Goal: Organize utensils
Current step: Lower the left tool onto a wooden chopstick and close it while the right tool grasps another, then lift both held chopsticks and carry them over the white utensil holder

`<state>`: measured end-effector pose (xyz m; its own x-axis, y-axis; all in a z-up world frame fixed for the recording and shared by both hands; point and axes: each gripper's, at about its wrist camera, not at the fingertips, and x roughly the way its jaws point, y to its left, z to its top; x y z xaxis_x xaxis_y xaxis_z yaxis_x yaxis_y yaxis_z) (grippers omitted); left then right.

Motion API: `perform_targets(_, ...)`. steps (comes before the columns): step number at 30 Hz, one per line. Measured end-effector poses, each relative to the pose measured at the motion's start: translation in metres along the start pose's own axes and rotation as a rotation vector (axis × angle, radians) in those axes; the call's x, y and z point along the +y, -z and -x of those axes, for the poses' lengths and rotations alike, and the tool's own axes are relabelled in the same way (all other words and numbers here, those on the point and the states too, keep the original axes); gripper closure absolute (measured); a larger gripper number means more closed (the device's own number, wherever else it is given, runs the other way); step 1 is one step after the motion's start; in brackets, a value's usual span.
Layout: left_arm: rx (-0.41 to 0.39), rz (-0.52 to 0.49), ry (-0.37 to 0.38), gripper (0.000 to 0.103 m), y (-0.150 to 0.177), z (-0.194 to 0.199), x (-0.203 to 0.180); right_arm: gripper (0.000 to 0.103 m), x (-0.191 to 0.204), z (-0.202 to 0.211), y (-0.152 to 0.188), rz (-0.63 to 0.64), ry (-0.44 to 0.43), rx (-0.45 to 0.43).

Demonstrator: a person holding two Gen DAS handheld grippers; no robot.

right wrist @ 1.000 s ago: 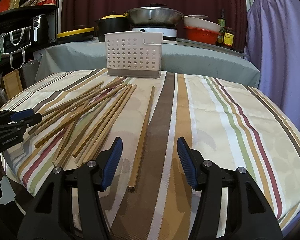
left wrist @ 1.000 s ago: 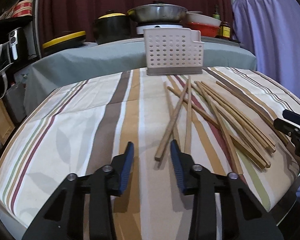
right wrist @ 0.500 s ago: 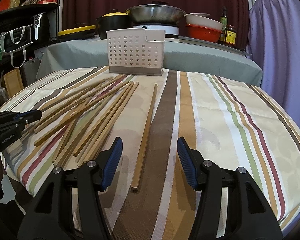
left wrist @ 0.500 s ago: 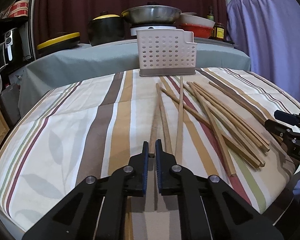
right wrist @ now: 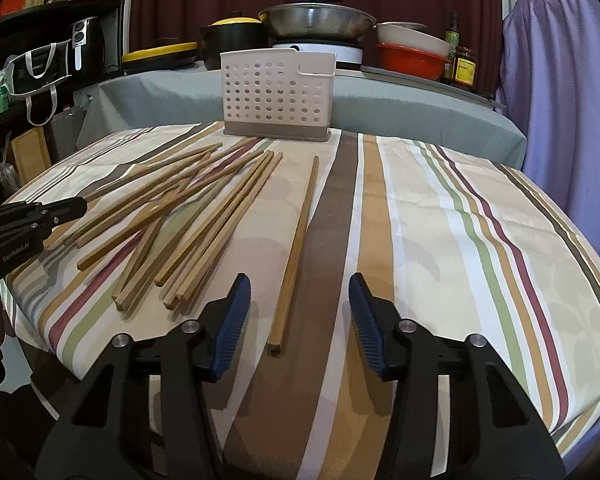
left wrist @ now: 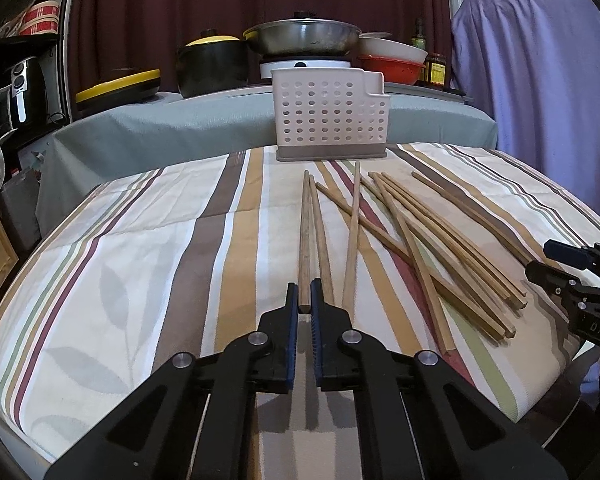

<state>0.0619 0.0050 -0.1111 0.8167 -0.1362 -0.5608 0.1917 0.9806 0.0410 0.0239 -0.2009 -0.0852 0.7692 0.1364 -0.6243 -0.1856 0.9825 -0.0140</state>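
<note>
Several wooden chopsticks lie scattered on the striped tablecloth. A white perforated utensil holder stands at the table's far edge; it also shows in the right wrist view. My left gripper is shut on the near end of one dark chopstick, which points toward the holder. My right gripper is open, its fingers either side of the near end of a lone chopstick lying apart from the pile.
Behind the table a grey-covered counter carries a black pot, a steel pan and bowls. A purple cloth hangs at the right. Shelves with appliances stand at the left.
My left gripper has closed on the near end of a chopstick and turned it straight toward the holder. My right gripper has stayed open and moved slightly forward over the lone chopstick.
</note>
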Motion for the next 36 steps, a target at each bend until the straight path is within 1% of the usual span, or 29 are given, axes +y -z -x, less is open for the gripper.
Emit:
perform_targets(4, -0.006, -0.001, -0.004, 0.096, 0.000, 0.003, -0.001, 0.068, 0.000, 0.002, 0.002, -0.003, -0.014, 0.010)
perform_targets(8, -0.007, 0.001, -0.006, 0.096, 0.000, 0.006, -0.002, 0.076, 0.001, 0.003, 0.004, 0.002, -0.021, 0.022)
perform_targets(9, -0.007, 0.001, -0.006, 0.096, 0.000, 0.006, -0.002, 0.082, 0.001, 0.003, 0.005, 0.003, -0.022, 0.026)
perform_targets(11, -0.011, -0.001, -0.007, 0.096, 0.000, 0.007, -0.003, 0.086, 0.000, 0.003, 0.006, 0.000, -0.027, 0.028)
perform_targets(13, -0.016, -0.001, -0.007, 0.096, -0.001, 0.009, -0.004, 0.095, 0.000, 0.004, 0.006, 0.001, -0.025, 0.032)
perform_targets(17, -0.026, 0.007, -0.001, 0.096, -0.002, 0.014, -0.004, 0.096, -0.001, 0.008, 0.006, -0.003, -0.016, 0.026)
perform_targets(22, -0.071, 0.006, -0.004, 0.096, -0.010, 0.026, -0.005, 0.096, -0.002, 0.021, -0.003, 0.003, 0.003, -0.022)
perform_targets(29, -0.154, 0.023, -0.015, 0.096, -0.029, 0.048, -0.002, 0.096, -0.002, 0.045, -0.027, 0.031, 0.029, -0.118)
perform_targets(36, -0.225, 0.034, -0.033, 0.096, -0.050, 0.064, 0.003, 0.097, -0.005, 0.062, -0.053, 0.033, 0.023, -0.187)
